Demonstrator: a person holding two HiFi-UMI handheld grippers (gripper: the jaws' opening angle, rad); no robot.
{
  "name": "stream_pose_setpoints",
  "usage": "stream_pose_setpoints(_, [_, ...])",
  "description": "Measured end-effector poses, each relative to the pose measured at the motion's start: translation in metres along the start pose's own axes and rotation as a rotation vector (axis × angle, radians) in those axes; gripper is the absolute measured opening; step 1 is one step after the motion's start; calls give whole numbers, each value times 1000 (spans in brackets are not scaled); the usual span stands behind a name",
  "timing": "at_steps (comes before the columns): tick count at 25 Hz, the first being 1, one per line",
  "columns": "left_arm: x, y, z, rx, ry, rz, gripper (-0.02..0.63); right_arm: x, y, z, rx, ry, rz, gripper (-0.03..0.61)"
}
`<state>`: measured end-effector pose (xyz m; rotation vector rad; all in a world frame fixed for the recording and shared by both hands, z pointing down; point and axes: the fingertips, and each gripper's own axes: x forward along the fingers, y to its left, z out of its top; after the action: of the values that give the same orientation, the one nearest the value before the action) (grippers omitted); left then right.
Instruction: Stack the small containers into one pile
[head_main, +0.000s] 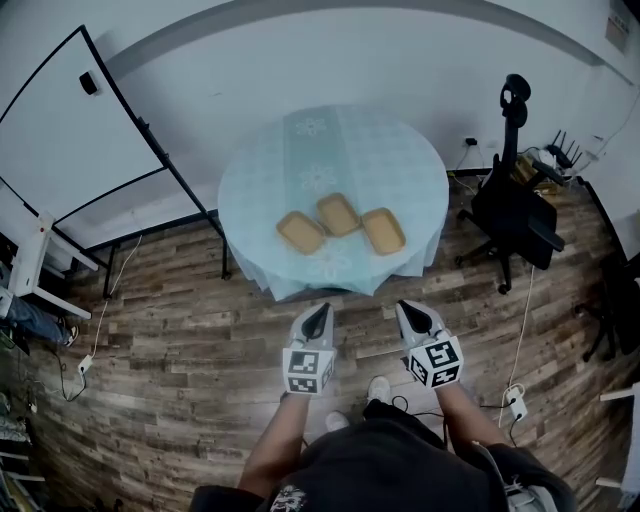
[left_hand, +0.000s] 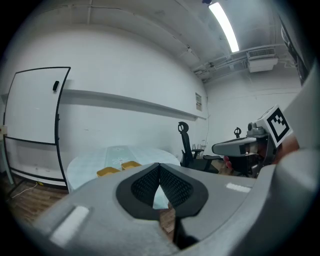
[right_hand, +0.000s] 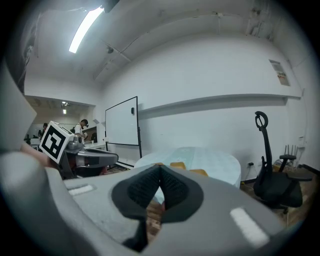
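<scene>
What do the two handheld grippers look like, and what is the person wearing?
Both the left gripper and right gripper are pale grey and tapered, with black ribbed pads and a black-and-white marker cube each. The person wears dark clothes.

Three small containers lie on the round table (head_main: 300, 160), on its pale blue tablecloth (head_main: 400, 170), toward the near edge. They are shallow rectangular trays, tan-yellow, with rounded corners, and each one lies flat with the open side up. The left container (head_main: 301, 232) and the right container (head_main: 383, 231) lie nearer to the edge. The middle container (head_main: 339, 214) lies between them and a little farther back. They are just beside each other in one layer, each turned at its own angle.
</scene>
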<state>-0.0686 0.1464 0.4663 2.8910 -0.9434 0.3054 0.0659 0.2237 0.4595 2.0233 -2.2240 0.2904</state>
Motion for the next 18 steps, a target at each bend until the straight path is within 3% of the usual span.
stream_pose_setpoints(12, [54,0,-13,-25,52,57,-6,40,-51,-8,-12,38,68,2])
stream_pose_setpoints(18, [71,-3,-15,-19,77,83,-6,50,-66,-9,31,30,137,2])
